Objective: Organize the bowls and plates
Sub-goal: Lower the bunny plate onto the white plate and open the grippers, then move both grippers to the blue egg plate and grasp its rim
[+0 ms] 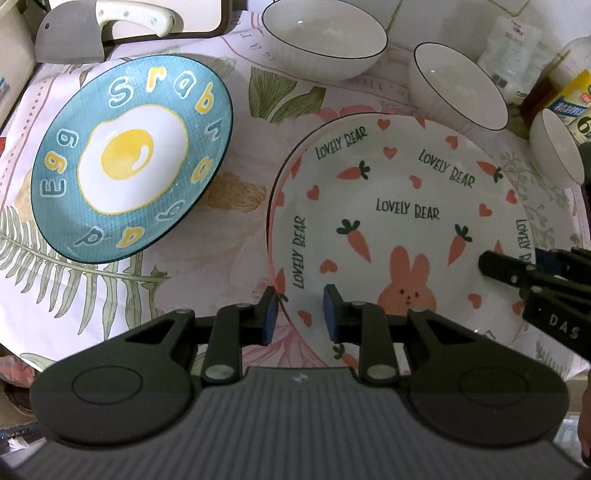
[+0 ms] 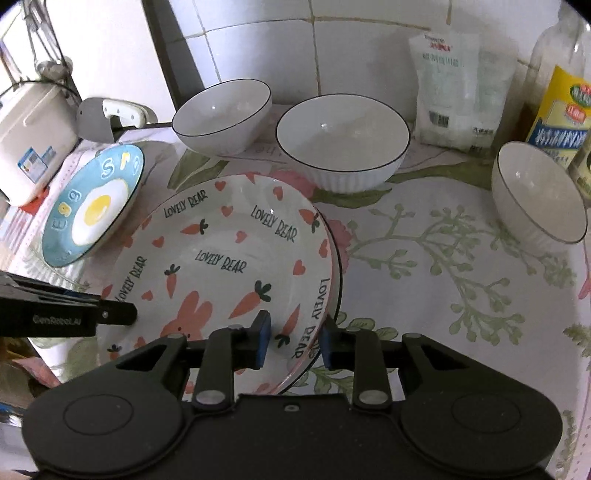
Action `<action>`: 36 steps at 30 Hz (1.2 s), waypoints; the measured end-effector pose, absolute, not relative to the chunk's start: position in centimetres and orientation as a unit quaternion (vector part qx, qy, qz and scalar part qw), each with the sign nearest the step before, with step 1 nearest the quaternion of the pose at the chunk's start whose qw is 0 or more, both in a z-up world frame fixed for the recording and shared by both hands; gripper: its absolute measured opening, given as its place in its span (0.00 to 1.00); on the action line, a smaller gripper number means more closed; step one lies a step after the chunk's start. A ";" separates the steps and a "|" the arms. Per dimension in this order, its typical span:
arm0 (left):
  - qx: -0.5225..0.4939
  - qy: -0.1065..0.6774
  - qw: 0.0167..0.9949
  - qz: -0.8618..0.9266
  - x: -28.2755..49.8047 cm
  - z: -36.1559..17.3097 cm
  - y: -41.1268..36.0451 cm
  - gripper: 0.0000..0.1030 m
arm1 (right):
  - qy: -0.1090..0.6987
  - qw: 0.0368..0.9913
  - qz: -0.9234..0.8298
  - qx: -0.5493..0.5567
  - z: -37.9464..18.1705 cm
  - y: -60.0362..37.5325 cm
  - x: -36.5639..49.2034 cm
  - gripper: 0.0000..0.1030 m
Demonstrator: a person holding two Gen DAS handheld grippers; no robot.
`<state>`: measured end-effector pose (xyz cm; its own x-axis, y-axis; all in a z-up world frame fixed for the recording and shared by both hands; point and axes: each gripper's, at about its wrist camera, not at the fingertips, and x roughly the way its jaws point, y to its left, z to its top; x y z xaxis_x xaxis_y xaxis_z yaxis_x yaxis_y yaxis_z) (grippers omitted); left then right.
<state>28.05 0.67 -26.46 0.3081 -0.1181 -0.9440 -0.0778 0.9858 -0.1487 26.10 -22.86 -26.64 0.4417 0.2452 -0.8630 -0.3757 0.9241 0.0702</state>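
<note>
A white "Lovely Bear" plate (image 1: 399,221) with carrots and a pink rabbit lies on the floral tablecloth, on top of another plate whose dark rim shows under it. It also shows in the right wrist view (image 2: 229,266). My left gripper (image 1: 300,314) is open, its fingers straddling the plate's near left rim. My right gripper (image 2: 293,339) is open, straddling the near right rim. A blue egg plate (image 1: 129,166) lies to the left. Three white bowls stand behind: one (image 2: 221,114), a larger ribbed one (image 2: 343,144), and a small one (image 2: 539,195).
A cleaver with a white handle (image 1: 110,33) lies at the back left beside a white appliance (image 2: 33,140). A white bag (image 2: 454,92) and bottles (image 2: 557,103) stand at the back right against the tiled wall. Floral tablecloth (image 2: 443,277) shows to the right of the plates.
</note>
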 end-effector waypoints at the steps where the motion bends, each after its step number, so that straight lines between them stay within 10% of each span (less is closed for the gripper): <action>1: -0.081 0.586 0.806 -0.013 28.0 -26.3 0.6 0.24 | 0.491 0.849 0.176 -0.085 -26.7 -22.4 25.8 0.34; 36: -0.016 0.510 0.852 -0.121 20.0 -10.6 14.1 0.40 | 0.378 0.889 0.255 0.042 -10.9 -15.2 15.3 0.45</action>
